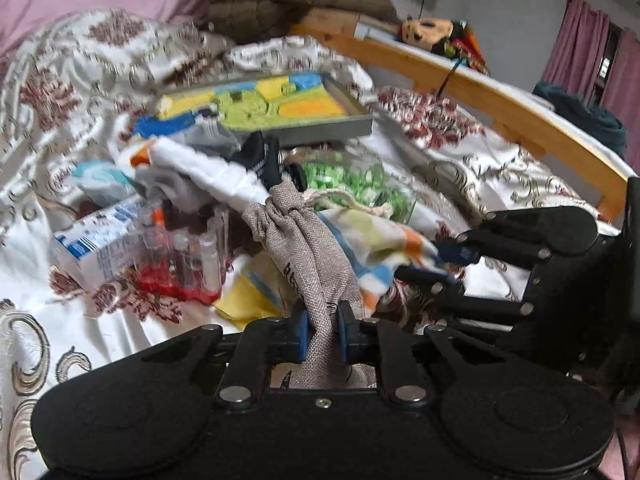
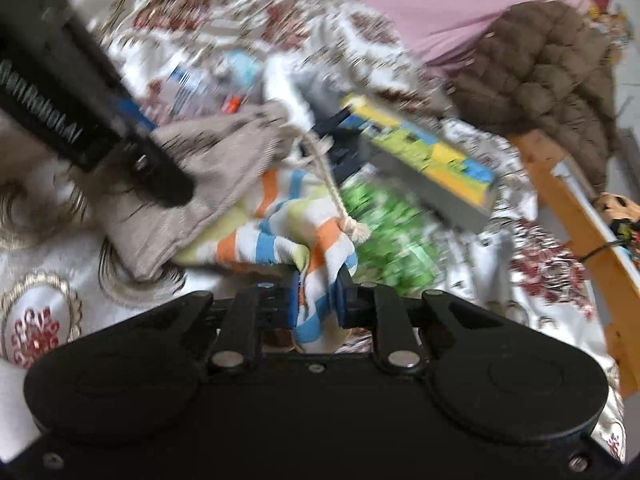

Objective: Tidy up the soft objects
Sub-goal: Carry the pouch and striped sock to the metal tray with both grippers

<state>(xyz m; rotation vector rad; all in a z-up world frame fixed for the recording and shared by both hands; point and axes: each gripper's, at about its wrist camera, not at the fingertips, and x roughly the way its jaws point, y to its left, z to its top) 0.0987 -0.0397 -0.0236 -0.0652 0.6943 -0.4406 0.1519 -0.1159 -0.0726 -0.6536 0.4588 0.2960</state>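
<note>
On a bed covered by a cream bedspread [image 1: 48,152] with maroon and gold patterns, both hand-held grippers are pinching fabric. At the lower centre of the left wrist view, the left gripper [image 1: 323,336] is pressed together on a grey-brown drawstring pouch [image 1: 308,248], which rises toward the frame's centre. At the lower centre of the right wrist view, the right gripper [image 2: 319,298] pinches a striped cloth [image 2: 288,236] in orange, blue, green and white. Just behind the two lie a green patterned bag [image 1: 352,180], a grey tray [image 1: 320,128] of coloured blocks, white cloth [image 1: 208,172] and a blue-and-white carton [image 1: 100,240]. Both views are motion-blurred.
</note>
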